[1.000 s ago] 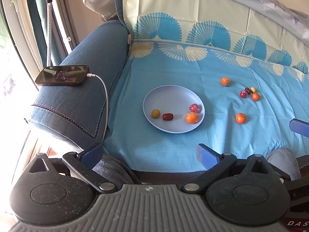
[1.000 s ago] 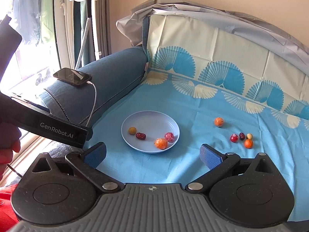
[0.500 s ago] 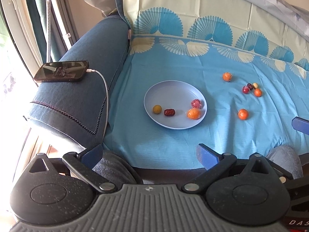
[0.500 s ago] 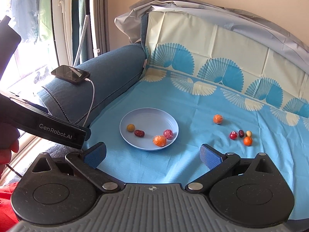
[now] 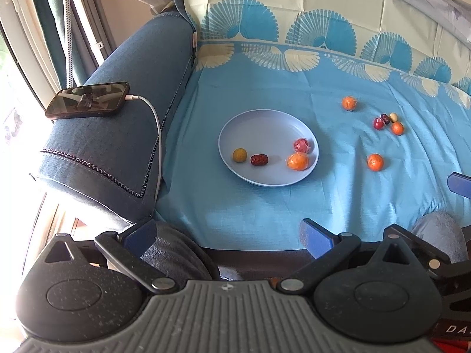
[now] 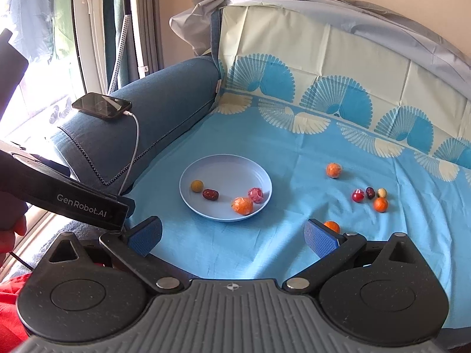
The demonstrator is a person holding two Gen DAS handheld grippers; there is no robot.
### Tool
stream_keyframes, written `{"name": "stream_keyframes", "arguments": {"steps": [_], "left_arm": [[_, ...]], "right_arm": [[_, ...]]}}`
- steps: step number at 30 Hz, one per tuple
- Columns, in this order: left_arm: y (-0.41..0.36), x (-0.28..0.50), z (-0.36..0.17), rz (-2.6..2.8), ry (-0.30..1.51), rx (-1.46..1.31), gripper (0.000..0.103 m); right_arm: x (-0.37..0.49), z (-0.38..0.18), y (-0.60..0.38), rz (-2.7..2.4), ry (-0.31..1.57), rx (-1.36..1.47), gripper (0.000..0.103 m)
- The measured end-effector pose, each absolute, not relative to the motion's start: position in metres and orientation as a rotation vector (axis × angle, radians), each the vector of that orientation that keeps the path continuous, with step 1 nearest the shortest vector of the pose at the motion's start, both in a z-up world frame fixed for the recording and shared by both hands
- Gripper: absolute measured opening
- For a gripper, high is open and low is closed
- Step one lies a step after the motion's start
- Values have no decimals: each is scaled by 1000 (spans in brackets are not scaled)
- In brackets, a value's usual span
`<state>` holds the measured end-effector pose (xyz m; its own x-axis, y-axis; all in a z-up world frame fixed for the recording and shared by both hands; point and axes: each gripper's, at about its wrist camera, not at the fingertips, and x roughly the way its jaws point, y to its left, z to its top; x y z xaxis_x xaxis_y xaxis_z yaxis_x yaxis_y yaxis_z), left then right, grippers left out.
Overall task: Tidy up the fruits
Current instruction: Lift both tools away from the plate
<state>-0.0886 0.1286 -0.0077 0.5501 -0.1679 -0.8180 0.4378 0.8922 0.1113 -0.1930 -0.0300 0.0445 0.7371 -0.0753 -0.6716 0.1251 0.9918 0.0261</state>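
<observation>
- Left gripper (image 5: 228, 231): nearest the lens, jaws wide apart and empty, held over the near edge of the seat.
- Right gripper (image 6: 234, 234): jaws likewise spread, nothing between them; its right finger partly hides the nearest orange fruit (image 6: 332, 226).
- Blue tablecloth (image 5: 265, 206): thin printed sheet, creased, spread over a sofa seat; soft underneath, so round fruit may roll when nudged.
- Plate (image 5: 256, 129): pale blue, left of centre, holding a yellow fruit (image 5: 239, 155), a red date (image 5: 259, 159), a wrapped orange fruit (image 5: 298, 161) and a pink wrapped piece (image 5: 301, 145), possibly a sweet.
- Loose fruit: the near orange one lies right of the plate; farther right sits a tight cluster (image 5: 388, 122) of four small pieces; a lone orange fruit (image 5: 349, 103) lies farthest.
- Handling (judged): small, light, smooth, easily bruised; grip gently across the widest part from above.
- Blue armrest (image 5: 117, 135): left, carrying a charging phone (image 5: 88, 100); curtained window beyond.
</observation>
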Motion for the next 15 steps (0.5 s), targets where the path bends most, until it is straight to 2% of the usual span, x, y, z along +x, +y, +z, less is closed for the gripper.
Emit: {"name": "stream_keyframes", "arguments": {"steps": [15], "left_arm": [[98, -71, -31, -380, 993, 419, 103]], "right_arm": [[-181, 21, -61, -146, 777, 158, 102]]}}
